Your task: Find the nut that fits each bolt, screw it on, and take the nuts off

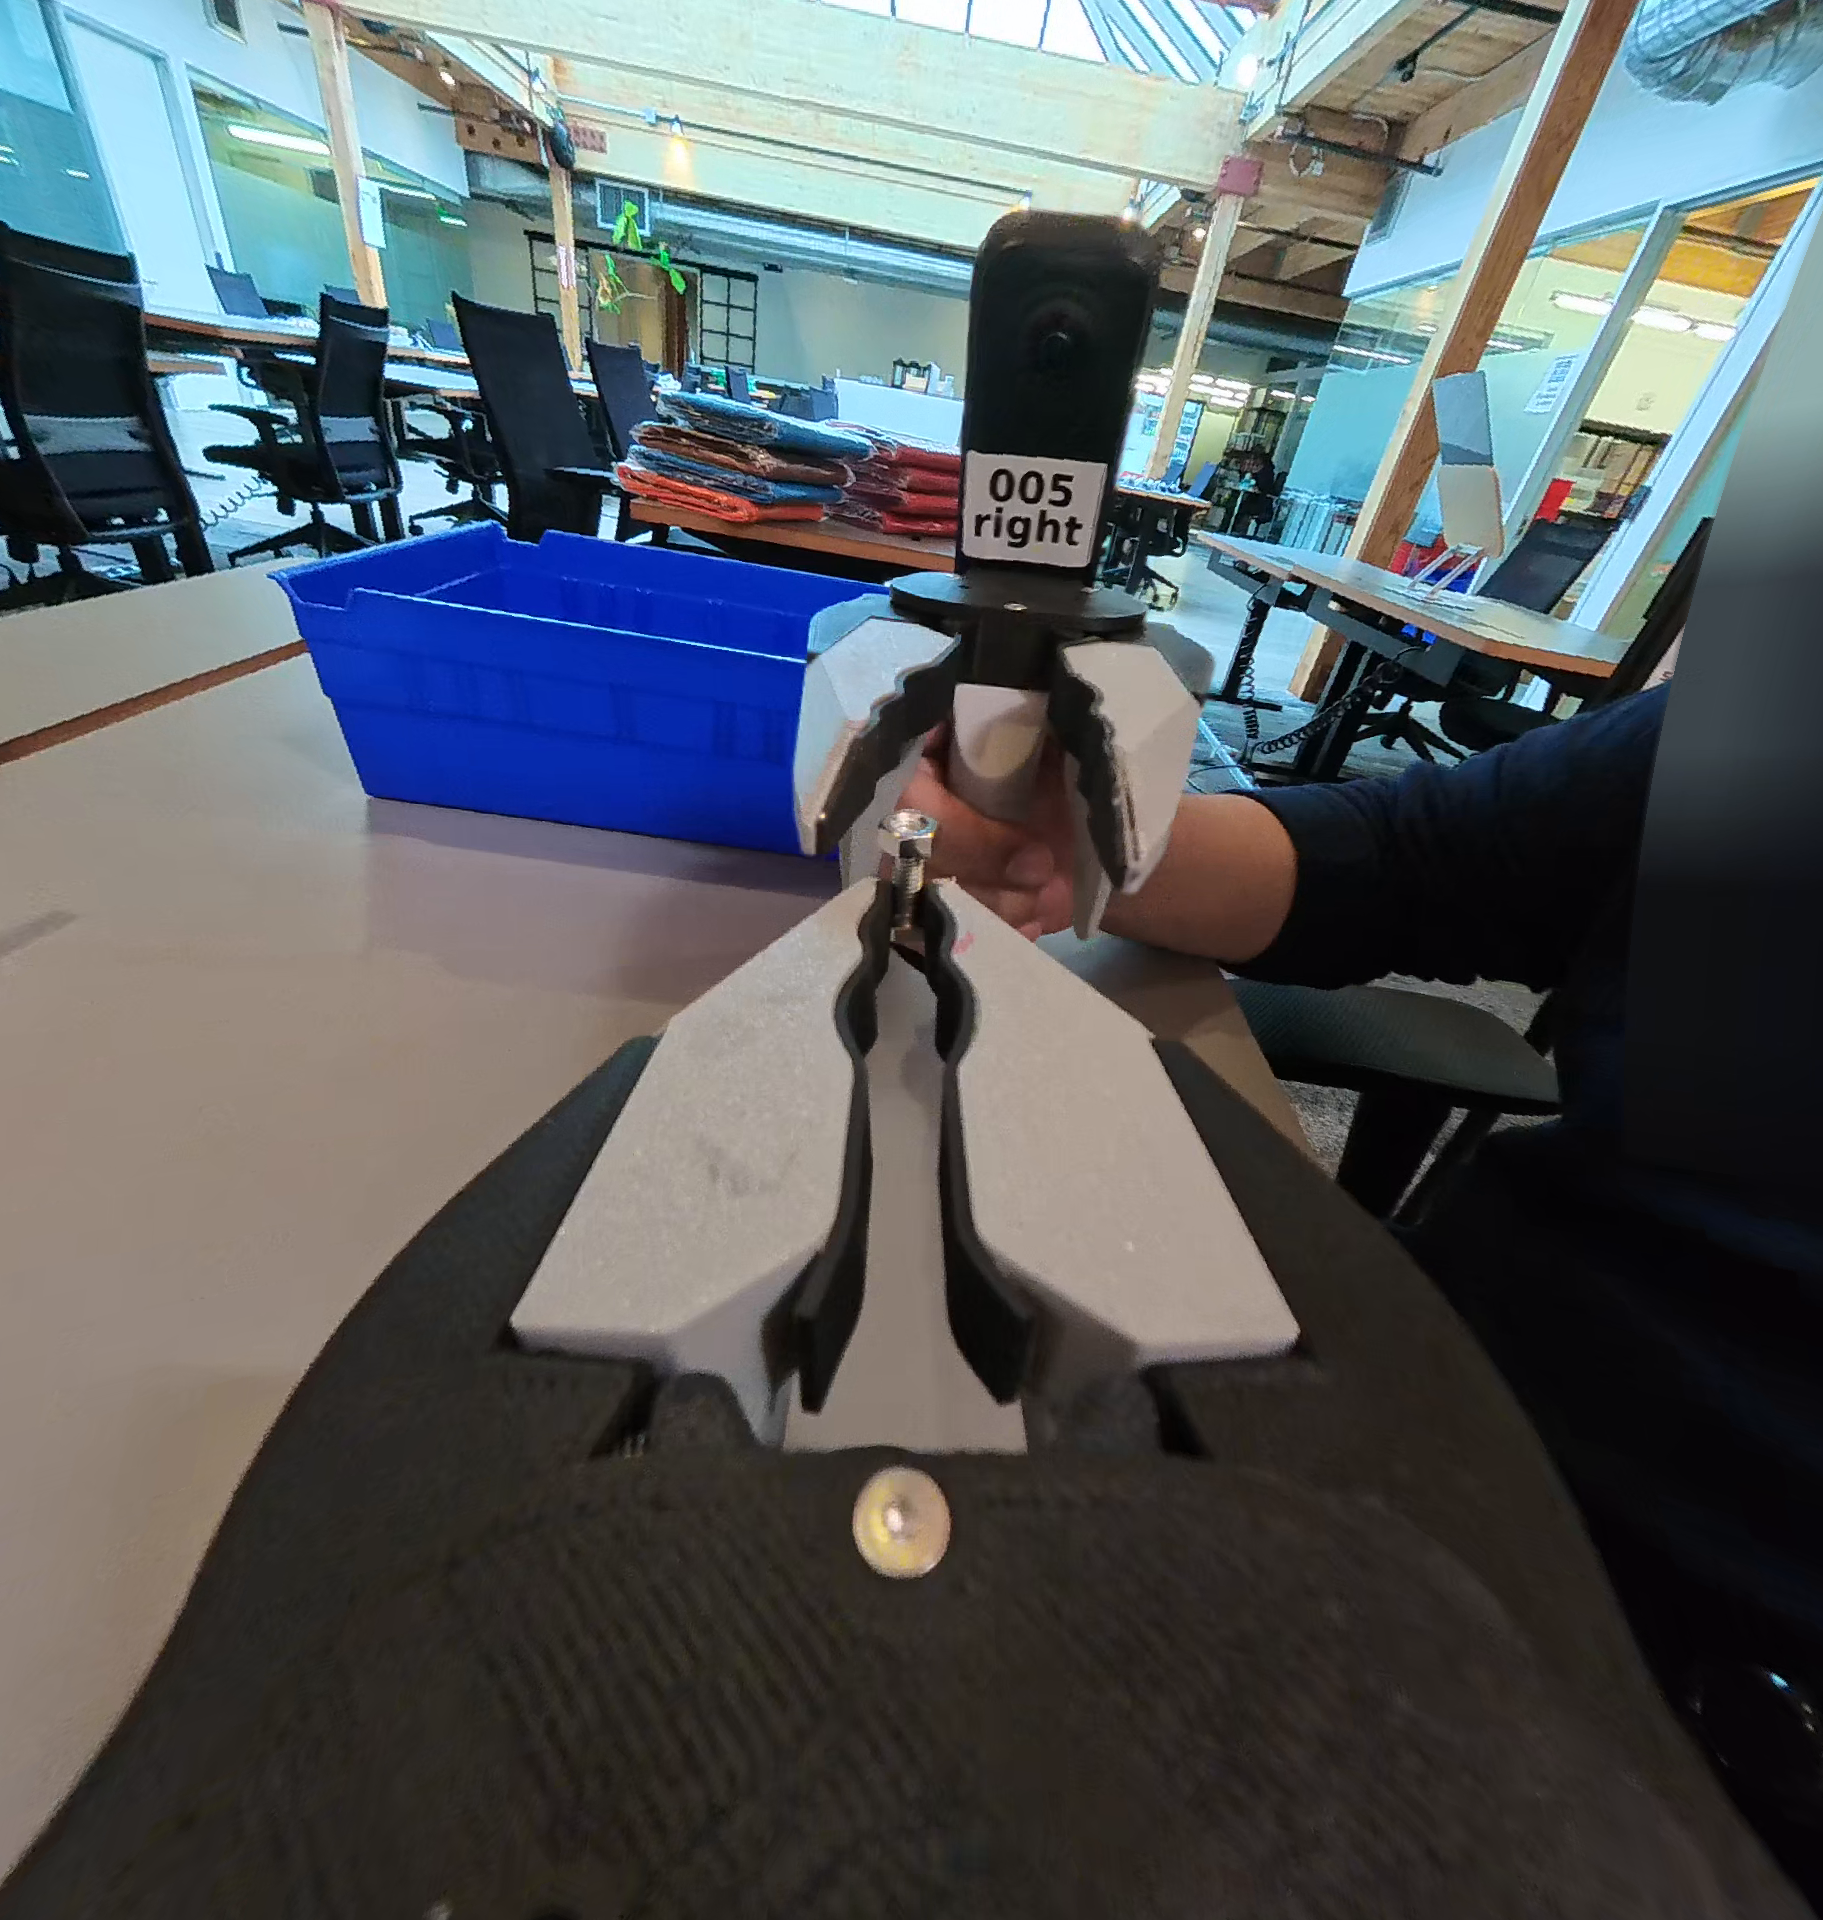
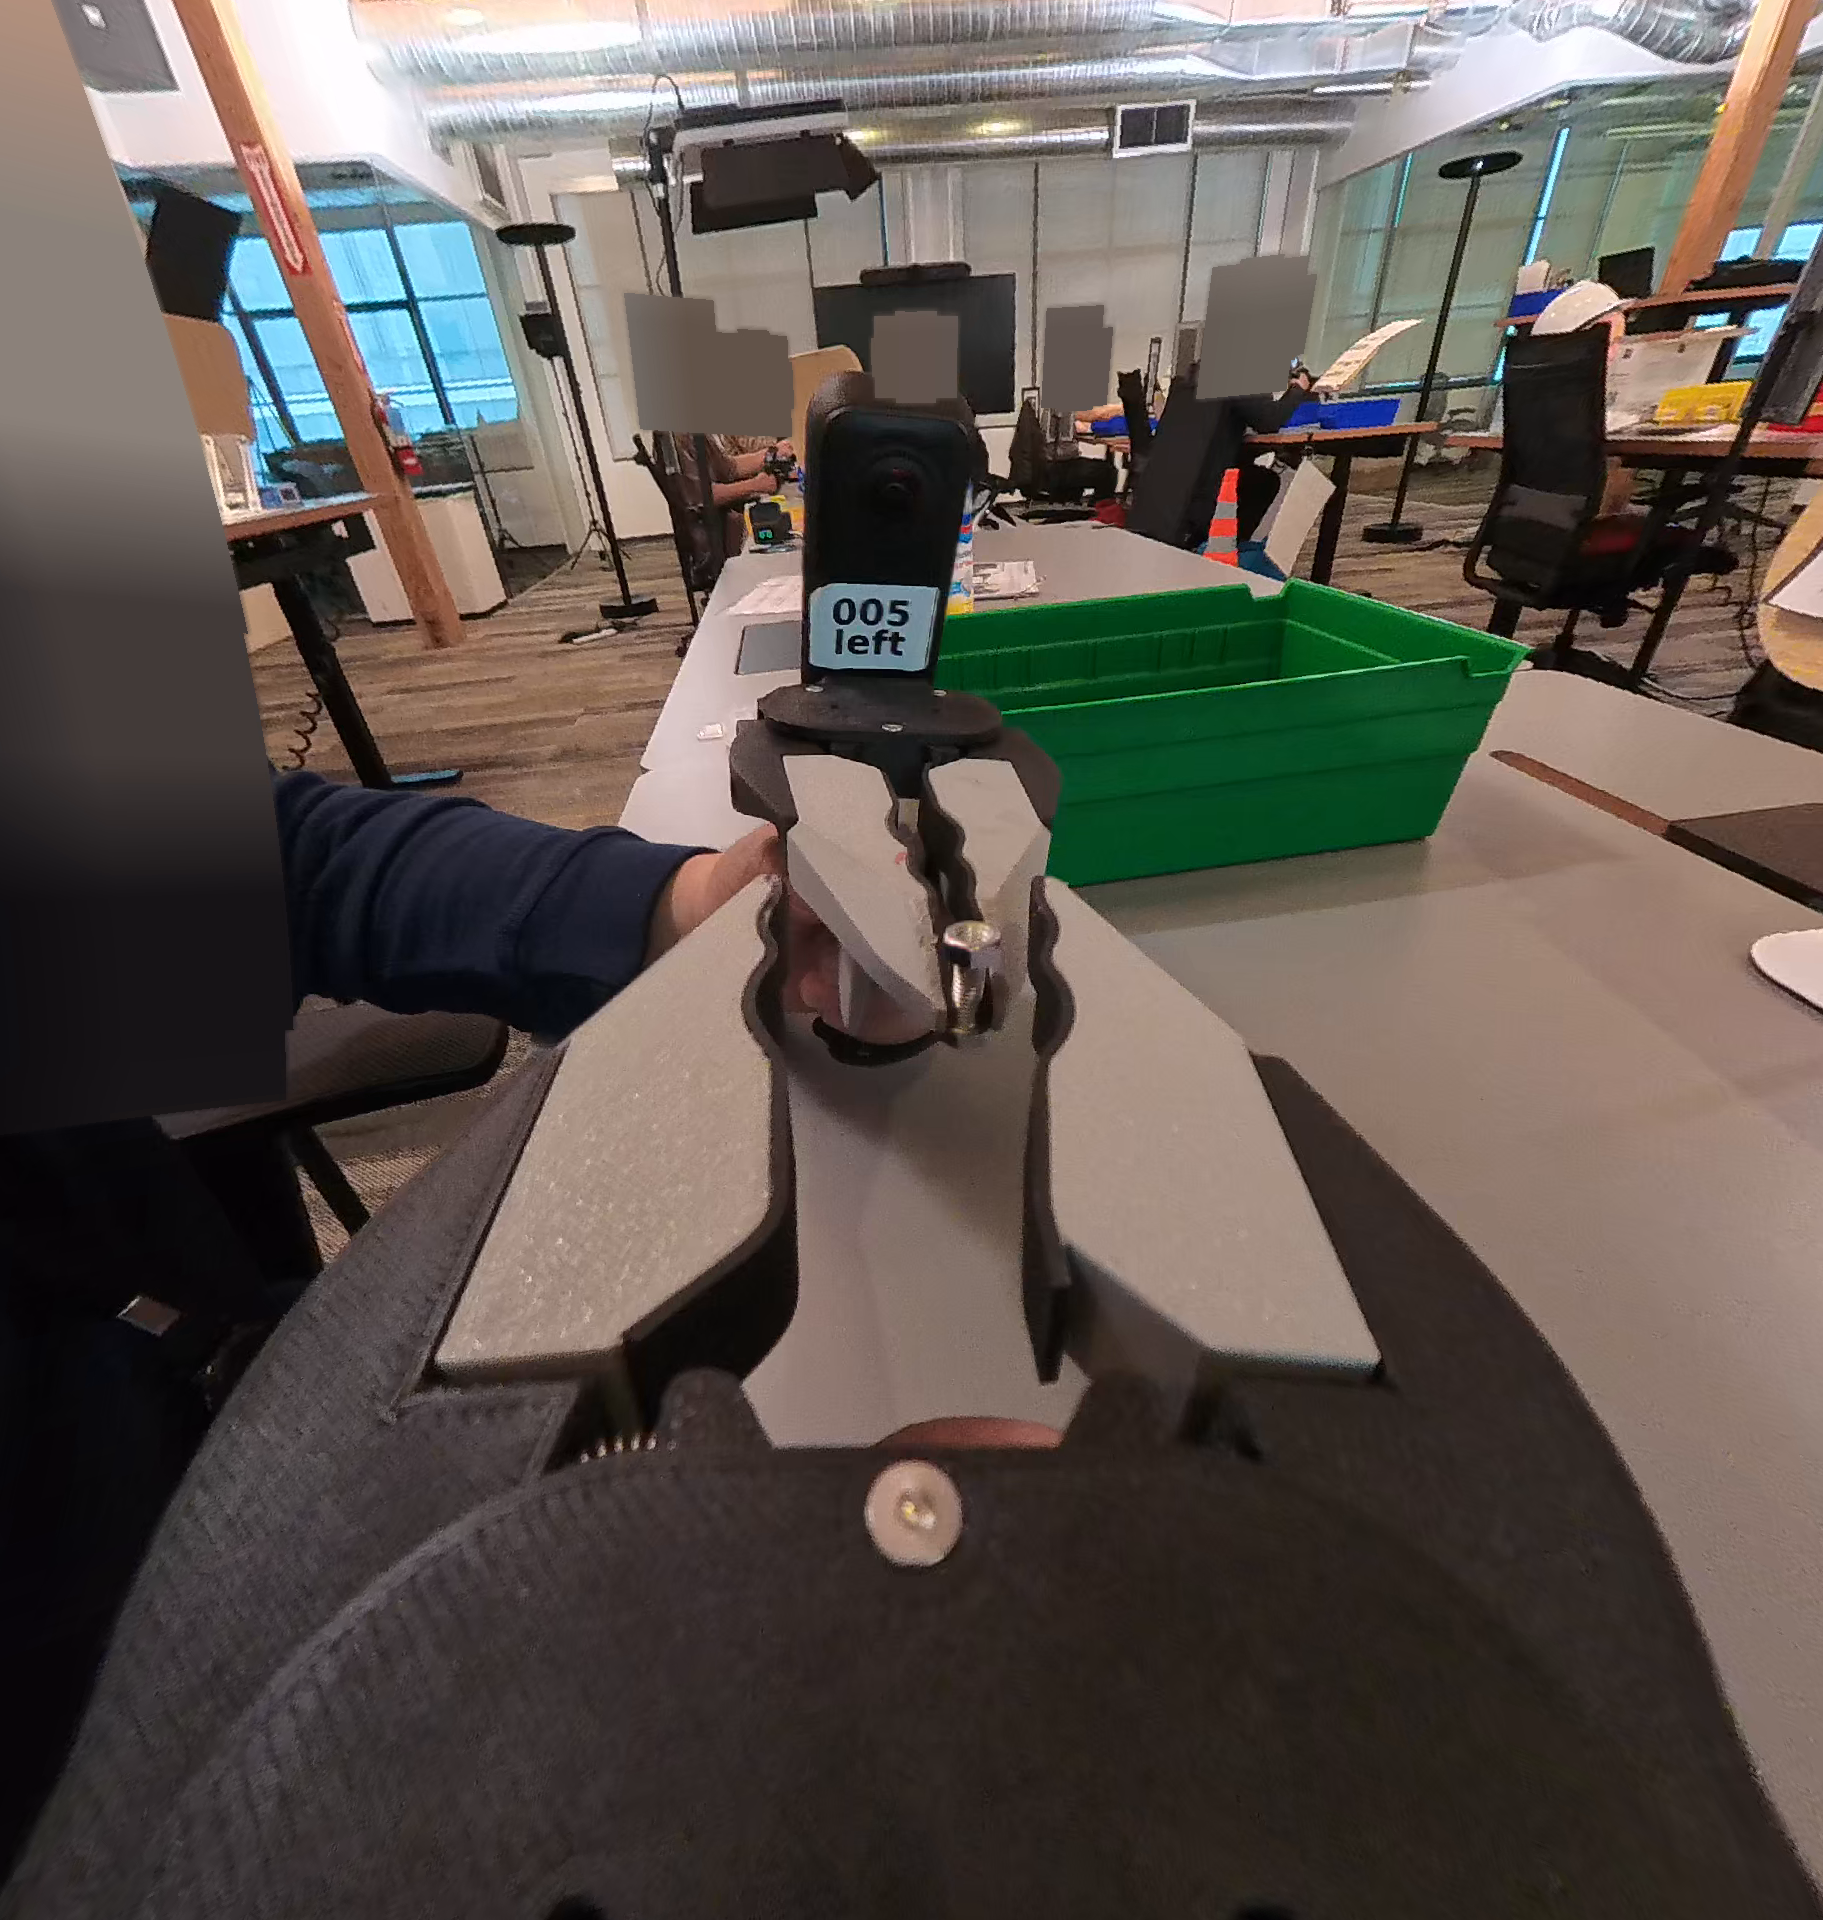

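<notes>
Pinching the small silver steel bolt (image 1: 904,868) upright above the grey table (image 1: 263,987), the left tool (image 1: 905,920) is clamped; the right tool (image 2: 902,940) gapes empty nearby. No nut visible, so threading seemingly remains.

Blue bin (image 1: 574,675): on the grey table (image 1: 211,1039), its open top facing up.
Green bin (image 2: 1229,717): on the grey table (image 2: 1509,1091), long and open-topped.
Folded cloths (image 1: 772,457): stacked on a wooden desk behind the blue bin, in orange, brown, blue and red.
Office chairs (image 1: 76,405): black, in a row along the desks at the left.
Traffic cone (image 2: 1225,517): orange with pale bands, beyond the green bin.
Floor lamp (image 2: 574,416): tall black pole near the windows.
Dark pad (image 2: 1811,847): flat on the table's right edge.
</notes>
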`<state>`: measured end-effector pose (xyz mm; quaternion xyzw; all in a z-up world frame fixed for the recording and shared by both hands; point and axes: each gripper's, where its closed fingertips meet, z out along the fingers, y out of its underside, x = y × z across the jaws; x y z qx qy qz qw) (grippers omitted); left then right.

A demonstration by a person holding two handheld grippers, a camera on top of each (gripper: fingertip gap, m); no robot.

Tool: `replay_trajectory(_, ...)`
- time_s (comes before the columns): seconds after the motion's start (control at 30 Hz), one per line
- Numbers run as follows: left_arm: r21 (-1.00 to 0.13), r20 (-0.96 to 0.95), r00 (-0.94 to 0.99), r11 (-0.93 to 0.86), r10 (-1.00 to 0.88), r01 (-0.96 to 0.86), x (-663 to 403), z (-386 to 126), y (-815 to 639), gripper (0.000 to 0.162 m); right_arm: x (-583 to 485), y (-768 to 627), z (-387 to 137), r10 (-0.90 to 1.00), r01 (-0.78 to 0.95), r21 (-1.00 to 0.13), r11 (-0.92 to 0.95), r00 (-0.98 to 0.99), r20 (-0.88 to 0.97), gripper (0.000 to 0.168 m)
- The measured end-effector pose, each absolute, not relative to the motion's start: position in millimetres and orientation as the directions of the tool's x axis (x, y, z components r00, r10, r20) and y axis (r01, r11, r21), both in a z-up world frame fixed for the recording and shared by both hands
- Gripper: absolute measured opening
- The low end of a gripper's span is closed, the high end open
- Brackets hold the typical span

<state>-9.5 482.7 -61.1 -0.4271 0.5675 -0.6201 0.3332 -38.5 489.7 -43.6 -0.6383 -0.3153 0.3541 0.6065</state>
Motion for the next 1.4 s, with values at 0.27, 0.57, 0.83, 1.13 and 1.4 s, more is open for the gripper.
replay_trajectory(0.27,-0.990,0.143,-0.390,-0.127,-0.910,-0.068,-9.9,-61.1,486.9,0.003,-37.3,488.5,-49.4,0.832,-0.008,-0.996,-0.091,0.549,-0.080,0.042)
replay_trajectory(0.57,-0.988,0.154,-0.355,-0.135,-0.922,-0.077,-8.7,-63.3,494.4,0.003,-29.9,489.7,-51.8,0.807,0.016,-0.997,-0.082,0.588,-0.057,0.041)
replay_trajectory(0.83,-0.987,0.156,-0.363,-0.131,-0.919,-0.093,-7.3,-66.2,491.5,0.003,-28.9,494.5,-52.9,0.793,0.010,-0.996,-0.092,0.605,-0.067,0.042)
replay_trajectory(1.13,-0.986,0.162,-0.342,-0.141,-0.926,-0.084,-7.7,-64.9,497.2,0.003,-27.9,491.1,-53.2,0.797,0.036,-0.996,-0.084,0.603,-0.045,0.040)
replay_trajectory(1.4,-0.986,0.164,-0.351,-0.138,-0.922,-0.097,-6.2,-66.9,493.8,0.003,-31.4,495.7,-56.5,0.788,0.044,-0.994,-0.097,0.614,-0.050,0.042)
